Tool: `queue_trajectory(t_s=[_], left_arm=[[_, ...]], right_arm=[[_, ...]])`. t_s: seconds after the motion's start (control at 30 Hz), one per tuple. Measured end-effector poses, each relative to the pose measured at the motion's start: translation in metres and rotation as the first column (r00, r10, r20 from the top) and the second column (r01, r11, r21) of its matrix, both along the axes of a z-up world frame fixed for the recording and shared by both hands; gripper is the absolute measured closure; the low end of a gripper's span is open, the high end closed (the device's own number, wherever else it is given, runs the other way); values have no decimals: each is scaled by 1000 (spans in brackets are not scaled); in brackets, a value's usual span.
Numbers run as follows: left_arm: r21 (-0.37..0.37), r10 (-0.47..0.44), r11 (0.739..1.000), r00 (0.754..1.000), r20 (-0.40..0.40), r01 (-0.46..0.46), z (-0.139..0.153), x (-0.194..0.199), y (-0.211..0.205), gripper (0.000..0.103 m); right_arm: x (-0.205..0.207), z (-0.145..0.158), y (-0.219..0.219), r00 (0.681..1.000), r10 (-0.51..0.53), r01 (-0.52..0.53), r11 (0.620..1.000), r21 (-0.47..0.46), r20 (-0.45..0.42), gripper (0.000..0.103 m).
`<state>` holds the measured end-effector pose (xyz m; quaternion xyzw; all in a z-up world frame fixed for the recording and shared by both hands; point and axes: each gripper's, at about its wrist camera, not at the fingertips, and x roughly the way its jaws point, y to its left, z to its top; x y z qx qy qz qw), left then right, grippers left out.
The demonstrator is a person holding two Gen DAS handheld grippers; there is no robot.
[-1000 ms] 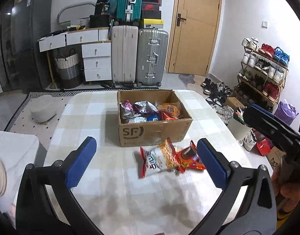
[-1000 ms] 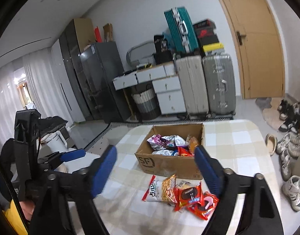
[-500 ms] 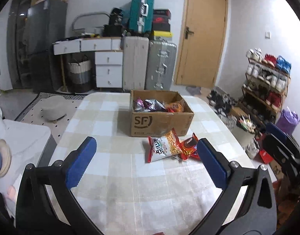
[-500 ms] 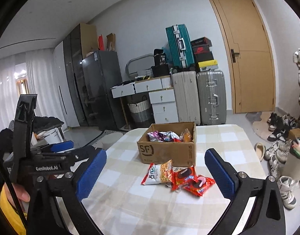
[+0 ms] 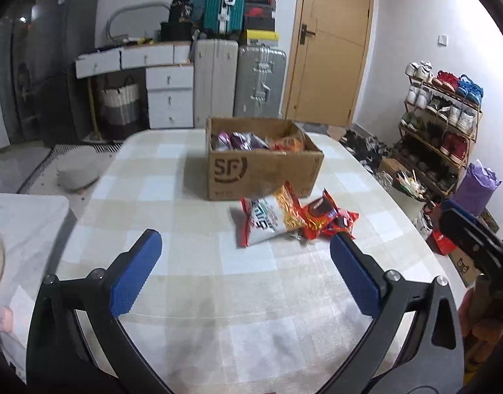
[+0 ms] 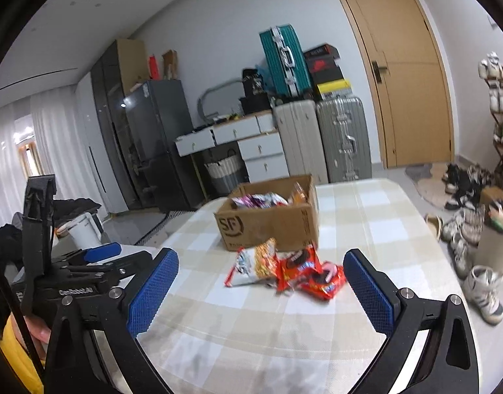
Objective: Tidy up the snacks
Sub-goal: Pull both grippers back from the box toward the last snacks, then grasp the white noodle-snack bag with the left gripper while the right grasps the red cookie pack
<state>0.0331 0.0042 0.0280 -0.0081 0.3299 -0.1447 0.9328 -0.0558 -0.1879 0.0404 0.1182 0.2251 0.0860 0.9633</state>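
Observation:
A brown cardboard box [image 5: 264,172] [image 6: 271,221] marked SF stands on the checked table [image 5: 192,216] [image 6: 376,226], with several snack packets inside. In front of it lie a white and orange packet [image 5: 263,220] [image 6: 251,264] and red cookie packets [image 5: 327,218] [image 6: 309,274]. My left gripper [image 5: 245,246] hovers open over the near table, short of the loose packets, nothing between its blue pads [image 5: 135,279]. My right gripper [image 6: 259,267] is open too, wide, empty, with the loose packets framed beyond its fingertips.
Suitcases [image 5: 238,82], white drawers [image 5: 169,95] and a dark fridge [image 6: 156,144] line the far wall beside a wooden door [image 5: 330,46]. A shoe rack [image 5: 438,121] and shoes [image 6: 471,229] stand right of the table. A hand [image 6: 38,328] holds the left gripper's body at the right wrist view's left edge.
Both grippers have drawn back and sunk, so the box and packets look farther off and the view is more level. The right gripper's jaws have spread wider.

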Motion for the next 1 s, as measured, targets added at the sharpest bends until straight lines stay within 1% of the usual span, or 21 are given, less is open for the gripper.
queue_trajectory(t_s=[0.07, 0.2, 0.37, 0.43, 0.53, 0.63, 0.7, 0.8, 0.87, 0.93, 0.97, 1.0], left_arm=[[7, -1, 1000, 1000, -19, 1, -10, 12, -4, 1], [14, -29, 999, 996, -89, 30, -33, 42, -15, 1], [27, -50, 998, 986, -158, 55, -58, 83, -34, 1], [34, -52, 998, 982, -181, 59, -68, 100, -43, 1], [30, -57, 997, 972, -230, 66, -84, 130, -57, 1], [5, -54, 998, 953, -298, 58, -101, 166, -71, 1], [-22, -61, 998, 943, -328, 57, -111, 184, -77, 1], [-11, -41, 999, 928, -370, 39, -127, 210, -88, 1], [-24, -37, 999, 919, -392, 30, -136, 223, -93, 1], [-47, -44, 999, 910, -412, 27, -146, 234, -97, 5], [-59, -49, 998, 907, -418, 26, -149, 238, -98, 11], [-71, -53, 997, 904, -424, 25, -151, 239, -97, 22]], right_arm=[[9, -10, -4, 1000, -1, 1, 1000, 8, -30, 1], [29, -28, -13, 997, -5, 6, 1000, 14, -82, 1], [57, -53, -29, 987, -13, 21, 999, 49, -161, 1], [68, -62, -38, 982, -18, 33, 997, 75, -189, 1], [83, -73, -47, 975, -16, 43, 992, 116, -220, 1], [93, -79, -53, 974, -13, 44, 991, 130, -228, 1], [99, -83, -54, 972, -8, 41, 990, 135, -233, 1], [107, -87, -56, 970, 6, 31, 989, 146, -242, 1], [111, -91, -58, 968, 12, 27, 988, 154, -249, 1], [116, -95, -59, 966, 21, 21, 987, 161, -256, 1], [119, -96, -59, 965, 22, 21, 987, 162, -260, 1], [121, -98, -59, 964, 28, 18, 986, 168, -264, 1]])
